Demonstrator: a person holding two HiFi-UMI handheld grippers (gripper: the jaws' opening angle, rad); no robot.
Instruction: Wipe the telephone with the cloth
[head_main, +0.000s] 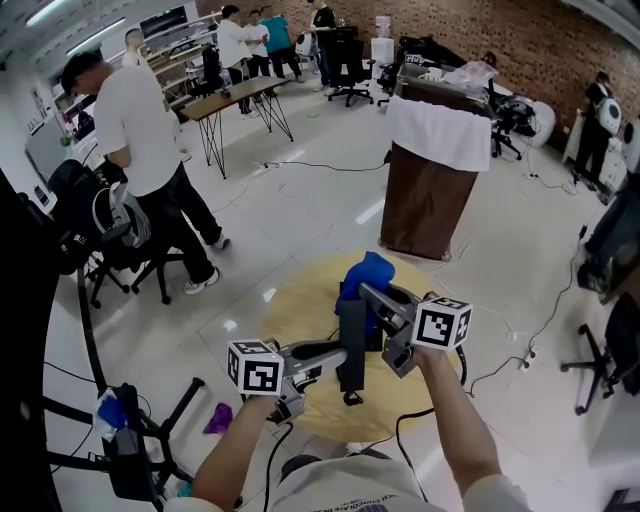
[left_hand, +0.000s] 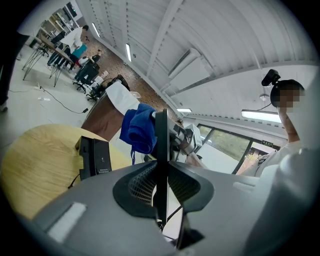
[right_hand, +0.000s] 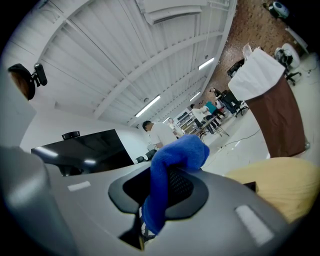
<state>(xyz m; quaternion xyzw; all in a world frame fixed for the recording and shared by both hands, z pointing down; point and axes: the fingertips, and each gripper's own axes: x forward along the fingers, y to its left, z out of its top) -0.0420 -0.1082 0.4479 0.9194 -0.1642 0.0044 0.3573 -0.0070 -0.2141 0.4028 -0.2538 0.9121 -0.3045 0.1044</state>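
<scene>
Clamping black telephone (head_main: 351, 345) in left gripper (left_hand: 161, 165) fingers; right gripper (right_hand: 159, 200) fingers clenched on blue cloth (right_hand: 176, 152) (beside telephone top), above desk (head_main: 290, 300).

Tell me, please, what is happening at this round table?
A person works with a gripper in each hand above the round wooden table. The left gripper has its fingers shut on a thin dark telephone, held upright. The right gripper is shut on a blue cloth and holds it at the telephone's upper end, seemingly touching it. A black unit sits on the table.
</scene>
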